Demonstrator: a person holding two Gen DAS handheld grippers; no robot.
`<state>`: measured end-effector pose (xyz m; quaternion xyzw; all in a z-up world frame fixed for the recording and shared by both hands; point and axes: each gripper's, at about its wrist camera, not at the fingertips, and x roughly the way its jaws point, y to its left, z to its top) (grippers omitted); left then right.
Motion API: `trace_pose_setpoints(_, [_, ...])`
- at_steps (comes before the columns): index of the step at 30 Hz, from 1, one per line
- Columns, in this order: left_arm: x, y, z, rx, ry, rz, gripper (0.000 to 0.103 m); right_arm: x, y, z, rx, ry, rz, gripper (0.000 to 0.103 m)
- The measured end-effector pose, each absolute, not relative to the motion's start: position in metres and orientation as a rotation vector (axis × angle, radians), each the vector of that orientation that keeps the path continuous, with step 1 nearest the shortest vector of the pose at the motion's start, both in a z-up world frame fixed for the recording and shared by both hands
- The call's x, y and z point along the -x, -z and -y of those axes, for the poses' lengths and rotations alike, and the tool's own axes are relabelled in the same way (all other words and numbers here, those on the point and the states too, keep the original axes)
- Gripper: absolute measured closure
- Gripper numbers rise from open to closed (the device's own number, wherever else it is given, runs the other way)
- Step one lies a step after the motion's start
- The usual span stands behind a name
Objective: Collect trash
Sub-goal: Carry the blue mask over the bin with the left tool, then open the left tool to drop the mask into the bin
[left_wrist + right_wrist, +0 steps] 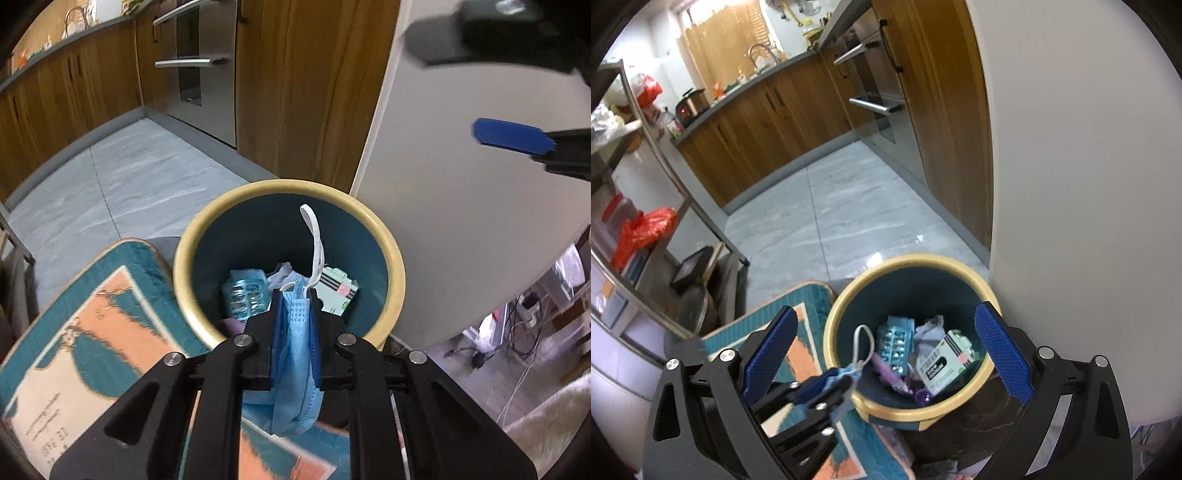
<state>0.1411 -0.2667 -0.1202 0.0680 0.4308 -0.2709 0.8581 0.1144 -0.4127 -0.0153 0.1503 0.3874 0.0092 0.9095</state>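
In the left wrist view, the left gripper [294, 325] sits low in the centre of the frame, its blue pads closed on a folded blue face mask [297, 369]. The mask is pinched near its top edge, so its body hangs below the jaws while one white ear loop [314, 243] stands up over the mouth of the bin [395, 269], a sensible hold for a limp thing that only needs letting go. The bin fills the middle of the frame, beside a teal and orange mat [92, 332] at lower left, and already holds a blister pack [245, 295] and a small box [338, 290]. One blue finger of the right gripper shows at the right edge. In the right wrist view, the right gripper [890, 358] has its jaws spread wide and empty, framing the bin at lower centre, likely kept clear while the other hand delivers. The mask shows at lower left of the bin's rim, seemingly not yet fully over the opening.
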Motion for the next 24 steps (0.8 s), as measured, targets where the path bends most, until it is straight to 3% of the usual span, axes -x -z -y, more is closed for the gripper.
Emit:
trace_pose_setpoints(12, [-0.18,0.139,0.279,-0.115,0.548,-0.88,0.089,-0.121,0.01,0.42,-0.324,0.029,-0.783,0.006])
trace_pose_setpoints(15, [-0.183,0.139,0.277,-0.077,0.555,-0.888,0.065,-0.123,0.009,0.416,-0.293,0.029,-0.781,0.007])
trace_pose_setpoints(17, [-0.183,0.138,0.274,-0.068,0.542,-0.884,0.041,-0.125,0.009,0.414,-0.284,0.033,-0.784,0.006])
trace_pose_setpoints(24, [-0.171,0.121,0.25,-0.068,0.49,-0.846,0.029,-0.124,0.009,0.408,-0.254,0.043,-0.79,0.006])
